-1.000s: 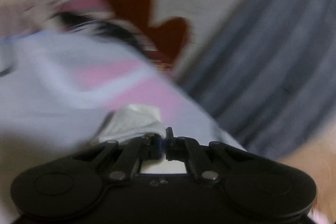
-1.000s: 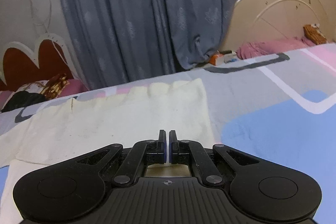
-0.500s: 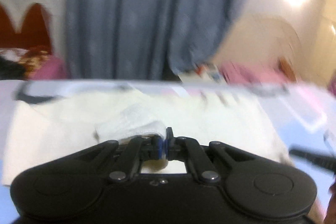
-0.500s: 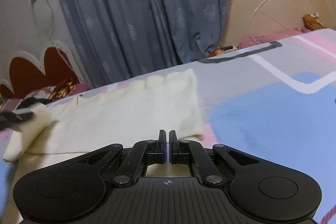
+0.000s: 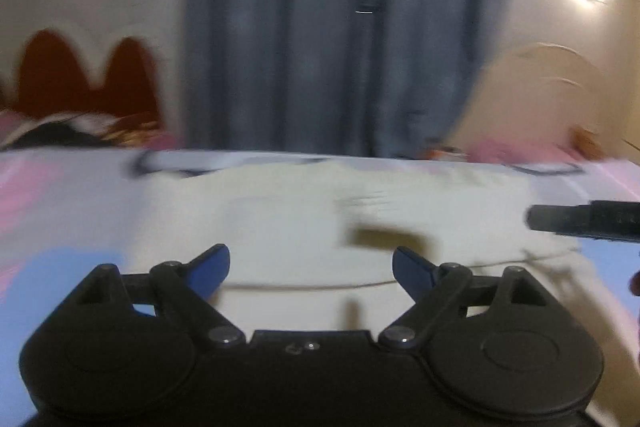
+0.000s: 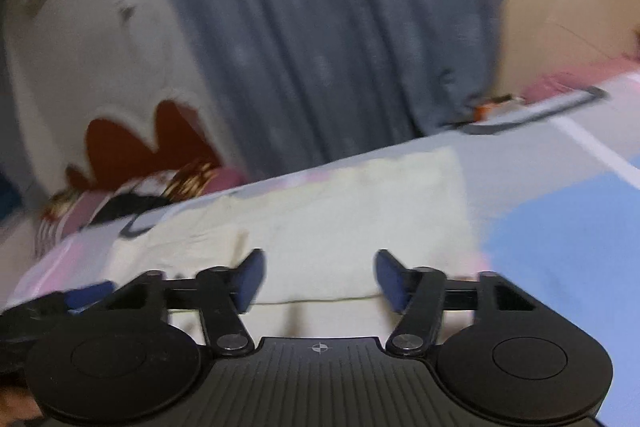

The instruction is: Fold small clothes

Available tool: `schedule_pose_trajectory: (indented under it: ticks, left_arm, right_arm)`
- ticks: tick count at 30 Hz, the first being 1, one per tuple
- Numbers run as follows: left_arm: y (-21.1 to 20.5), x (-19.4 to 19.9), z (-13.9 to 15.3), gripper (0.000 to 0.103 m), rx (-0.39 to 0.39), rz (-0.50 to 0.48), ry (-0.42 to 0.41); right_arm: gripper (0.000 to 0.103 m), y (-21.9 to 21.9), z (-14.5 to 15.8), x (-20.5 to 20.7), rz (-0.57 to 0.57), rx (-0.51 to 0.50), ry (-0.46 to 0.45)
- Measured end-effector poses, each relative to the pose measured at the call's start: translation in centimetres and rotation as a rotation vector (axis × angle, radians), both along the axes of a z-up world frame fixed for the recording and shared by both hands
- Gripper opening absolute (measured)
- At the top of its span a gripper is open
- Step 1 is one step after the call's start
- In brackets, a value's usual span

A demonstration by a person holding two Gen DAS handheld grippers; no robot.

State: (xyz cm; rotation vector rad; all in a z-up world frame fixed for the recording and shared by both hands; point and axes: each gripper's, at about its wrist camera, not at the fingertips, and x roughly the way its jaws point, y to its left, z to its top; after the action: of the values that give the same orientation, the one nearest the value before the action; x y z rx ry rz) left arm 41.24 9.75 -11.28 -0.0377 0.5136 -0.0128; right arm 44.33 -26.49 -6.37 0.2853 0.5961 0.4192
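Observation:
A cream garment (image 5: 300,219) lies folded flat on the patterned bed sheet (image 5: 60,211). My left gripper (image 5: 312,267) hovers just over the garment's near edge, its jaws opening wide with nothing gripped between the blue pads (image 5: 212,267). My right gripper (image 6: 320,279) is over the same garment (image 6: 340,211), jaws also opening and free of the cloth. A folded layer's edge runs just ahead of the right gripper's pads. In the left wrist view, a finger of the right gripper (image 5: 584,223) pokes in from the right. The left gripper (image 6: 80,297) shows at the right wrist view's left edge.
A grey-blue curtain (image 5: 320,47) hangs behind the bed. A red scalloped headboard (image 6: 140,143) with pillows (image 6: 132,195) stands at the left, a cream arched headboard (image 6: 580,7) at the right. The sheet (image 6: 560,227) has blue, pink and grey patches.
The left gripper swept a pinched fold of the cream cloth across the garment, then let it go. Both grippers went from shut to open. The right wrist view tilted.

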Motion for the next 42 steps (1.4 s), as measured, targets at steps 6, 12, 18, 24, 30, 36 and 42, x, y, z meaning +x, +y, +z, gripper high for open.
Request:
schedule_pose_trajectory:
  ticks: [6,12,18,24,30,36,42]
  left_arm:
    - [3.7,0.3,-2.0,0.083,0.002,0.076,0.118]
    - [4.3,1.1,-2.5,0.083,-0.014,0.076,0.159]
    - [4.4,2.1,-2.3,0.079,0.001,0.066,0.148]
    - [4.3,2.2,-2.1,0.064,0.004,0.092,0.126]
    - [3.8,3.4,-1.6,0.052,0.023,0.073,0.115]
    - [2.8,3.3,-1.1,0.053,0.03,0.05,0.103]
    - [4.5,1.9,0.6,0.046,-0.04,0.202,-0.077]
  right_arm:
    - [0.058,10.6,-0.2,0.6,0.227,-0.248,-0.108]
    - [0.051,15.7,-1.9,1.5,0.251,-0.521,-0.195]
    - [0.001,11.0,-0.6,4.1,0.108,-0.421,-0.142]
    - [0.001,2.4,-1.0,5.0,-0.102,-0.266,-0.05]
    - [0.001,-0.7,-2.7,4.7,-0.109,-0.131,0.051]
    - [0.001,-2.1,-1.7,5.8,-0.095,-0.055,0.075]
    - [0.001,0.1,6.0,4.5,-0.005,-0.035,-0.176]
